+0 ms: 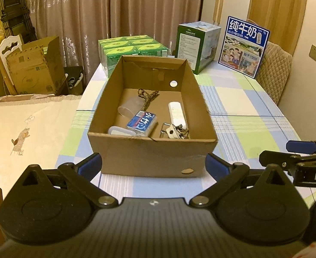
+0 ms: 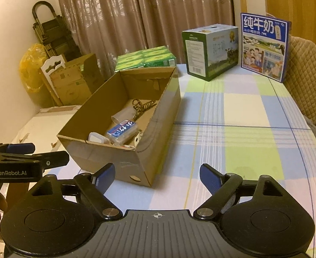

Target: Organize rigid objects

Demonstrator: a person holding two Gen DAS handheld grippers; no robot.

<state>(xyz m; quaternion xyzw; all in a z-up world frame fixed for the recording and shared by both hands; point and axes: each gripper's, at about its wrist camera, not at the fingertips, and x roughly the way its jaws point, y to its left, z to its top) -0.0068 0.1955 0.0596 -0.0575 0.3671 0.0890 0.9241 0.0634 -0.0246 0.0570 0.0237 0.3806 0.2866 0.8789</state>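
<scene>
An open cardboard box point(image 1: 151, 154) point(image 2: 158, 116) stands on the checked tablecloth. Inside lie a blue packet point(image 1: 142, 123) point(image 2: 122, 131), a white remote-like bar point(image 1: 177, 114), a clear cup point(image 1: 130, 107) point(image 2: 123, 115), a white lidded case point(image 1: 120, 131) point(image 2: 96, 138), a metal clip bunch point(image 1: 175, 131) and a brown braided cord point(image 1: 147, 96) point(image 2: 142, 106). My left gripper point(image 1: 153, 164) is open and empty, its fingers straddling the box's near wall. My right gripper point(image 2: 157, 175) is open and empty at the box's near right corner. Each gripper also shows in the other view, the right one point(image 1: 286, 152) and the left one point(image 2: 40, 153).
At the table's far end stand a green tissue pack point(image 1: 132, 49) point(image 2: 146, 59), a green-white carton point(image 1: 197, 44) point(image 2: 210, 50) and a blue milk carton point(image 1: 243, 45) point(image 2: 264, 45). A quilted chair point(image 1: 274, 73) is on the right. A cream-covered surface point(image 1: 29, 129) and cardboard boxes point(image 1: 35, 66) are on the left.
</scene>
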